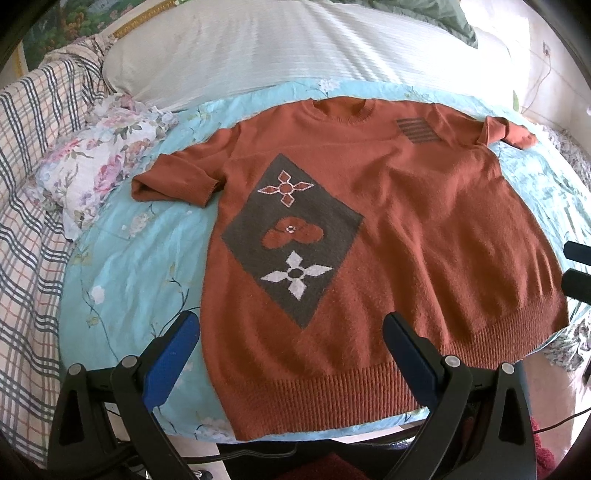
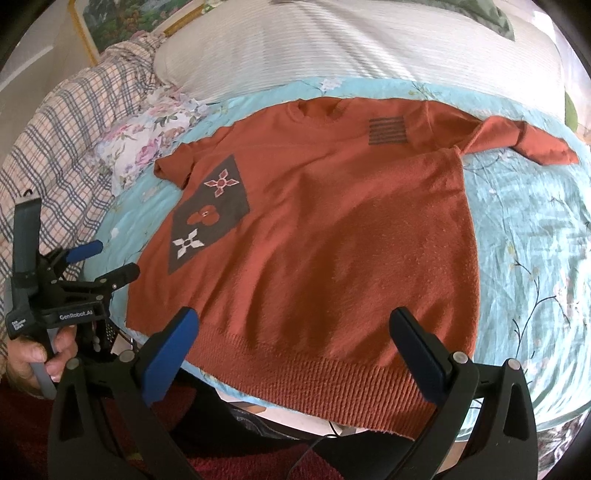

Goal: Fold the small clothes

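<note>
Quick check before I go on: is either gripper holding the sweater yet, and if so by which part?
Nothing is held. The left gripper and right gripper both stand open near the ribbed hem of the orange sweater, which lies flat on the bed.

Definitely a bedroom in somebody's home. Bed made up with a light blue flowered sheet, a big cream ribbed pillow at the head, a plaid blanket bunched along one side and a crumpled rose-print cloth next to it. Gold-framed landscape picture behind the bed (very lived-in), plus a wall socket with a cord.
</note>
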A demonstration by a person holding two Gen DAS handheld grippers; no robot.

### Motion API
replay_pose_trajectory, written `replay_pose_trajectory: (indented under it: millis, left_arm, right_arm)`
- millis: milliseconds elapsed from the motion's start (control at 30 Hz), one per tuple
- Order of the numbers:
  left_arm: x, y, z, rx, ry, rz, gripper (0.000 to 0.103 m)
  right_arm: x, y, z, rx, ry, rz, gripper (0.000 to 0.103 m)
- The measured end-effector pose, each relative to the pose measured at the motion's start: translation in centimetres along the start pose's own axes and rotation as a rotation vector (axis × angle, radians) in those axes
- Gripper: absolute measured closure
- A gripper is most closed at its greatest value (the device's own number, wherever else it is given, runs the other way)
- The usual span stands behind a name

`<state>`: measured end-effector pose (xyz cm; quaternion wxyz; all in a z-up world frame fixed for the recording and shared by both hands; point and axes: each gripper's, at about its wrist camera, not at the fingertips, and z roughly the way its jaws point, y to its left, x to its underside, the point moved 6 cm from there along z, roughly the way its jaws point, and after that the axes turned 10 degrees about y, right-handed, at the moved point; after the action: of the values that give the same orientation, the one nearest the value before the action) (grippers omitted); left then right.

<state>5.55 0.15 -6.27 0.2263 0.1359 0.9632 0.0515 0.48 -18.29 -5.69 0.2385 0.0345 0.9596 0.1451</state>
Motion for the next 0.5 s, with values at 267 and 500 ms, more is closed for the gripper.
replay_pose_trajectory:
  millis: [267,500]
  left_arm:
    - [-1.7,-0.4,2.3,-0.015,0.026,0.023,0.003]
    - [-2.8,-1.5,4.1,0.017,0.074,0.032,0.003]
  right_arm:
    - [-2.2,-5.9,0.3,-0.041,-0.048,0.154,0.005]
    - [-6.6,-15.1,-1.2,-0.047,-0.127,0.350,0.015]
